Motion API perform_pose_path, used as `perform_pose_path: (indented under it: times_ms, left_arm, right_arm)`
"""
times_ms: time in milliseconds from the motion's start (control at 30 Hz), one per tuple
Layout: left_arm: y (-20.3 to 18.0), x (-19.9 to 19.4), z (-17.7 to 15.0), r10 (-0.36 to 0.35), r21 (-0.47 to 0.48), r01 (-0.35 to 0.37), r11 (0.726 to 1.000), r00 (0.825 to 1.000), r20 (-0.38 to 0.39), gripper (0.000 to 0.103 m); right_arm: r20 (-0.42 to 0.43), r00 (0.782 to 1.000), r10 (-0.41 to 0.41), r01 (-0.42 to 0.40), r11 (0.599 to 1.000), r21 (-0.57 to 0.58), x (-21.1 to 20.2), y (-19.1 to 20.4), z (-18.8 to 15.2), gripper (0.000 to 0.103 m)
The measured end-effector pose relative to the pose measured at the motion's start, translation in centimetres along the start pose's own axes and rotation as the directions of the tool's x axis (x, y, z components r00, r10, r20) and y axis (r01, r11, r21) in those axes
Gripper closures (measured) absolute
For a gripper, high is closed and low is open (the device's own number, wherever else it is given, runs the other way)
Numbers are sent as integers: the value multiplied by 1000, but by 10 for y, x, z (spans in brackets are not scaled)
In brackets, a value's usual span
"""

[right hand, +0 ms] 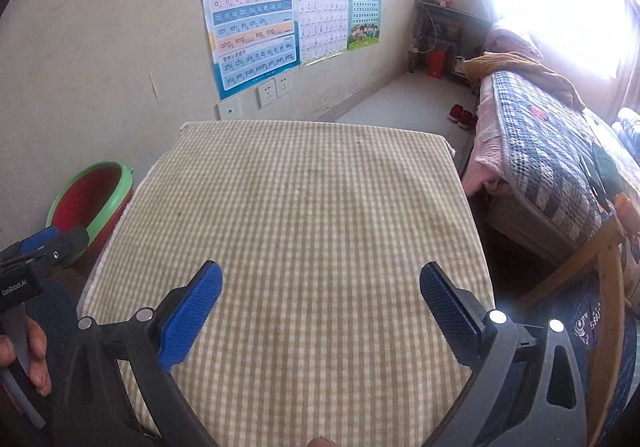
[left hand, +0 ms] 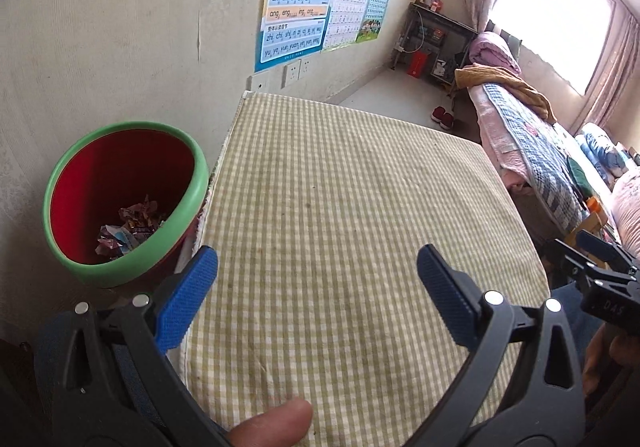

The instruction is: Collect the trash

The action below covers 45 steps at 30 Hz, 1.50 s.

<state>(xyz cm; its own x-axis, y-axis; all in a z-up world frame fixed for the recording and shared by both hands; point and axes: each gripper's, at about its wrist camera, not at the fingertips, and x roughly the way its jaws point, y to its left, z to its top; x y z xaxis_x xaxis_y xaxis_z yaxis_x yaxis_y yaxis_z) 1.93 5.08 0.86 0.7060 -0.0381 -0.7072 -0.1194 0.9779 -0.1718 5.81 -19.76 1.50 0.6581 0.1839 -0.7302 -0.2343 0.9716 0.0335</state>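
Note:
A red bin with a green rim (left hand: 126, 203) stands on the floor left of the table; crumpled wrappers (left hand: 130, 225) lie in its bottom. It also shows in the right wrist view (right hand: 94, 203). My left gripper (left hand: 318, 267) is open and empty above the table's near left part, just right of the bin. My right gripper (right hand: 320, 283) is open and empty above the table's near edge. The checked tablecloth (right hand: 312, 215) shows no trash on it. Each gripper appears at the edge of the other's view.
The table (left hand: 360, 187) stands against a wall with posters (right hand: 256, 11) and sockets. A bed (right hand: 552, 143) with quilts lies to the right, a wooden chair frame (right hand: 608, 279) near it. Red shoes (left hand: 442, 117) and a shelf (left hand: 436, 39) sit at the far end.

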Motion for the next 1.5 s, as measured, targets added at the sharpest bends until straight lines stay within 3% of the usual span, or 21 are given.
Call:
perform_pose_path:
  times_ms: [133, 333, 533, 867, 1500]
  left_arm:
    - [-14, 0, -13, -47, 36, 46, 998, 999, 22, 6]
    - [-25, -3, -14, -92, 96, 88, 991, 995, 41, 6]
    - [-28, -1, -14, -76, 110, 70, 991, 996, 50, 6]
    - [-31, 4, -13, -81, 118, 75, 990, 996, 45, 6]
    - [-33, 9, -14, -70, 129, 66, 989, 997, 27, 6]
  right_arm:
    - [49, 998, -41, 38, 998, 49, -12, -15, -24, 7]
    - [80, 994, -70, 65, 996, 66, -10, -20, -26, 7]
    - [112, 990, -84, 85, 996, 2, -13, -6, -27, 7]
    - [117, 987, -111, 106, 993, 50, -11, -17, -24, 7]
    - [104, 989, -102, 101, 995, 14, -4, -9, -27, 7]
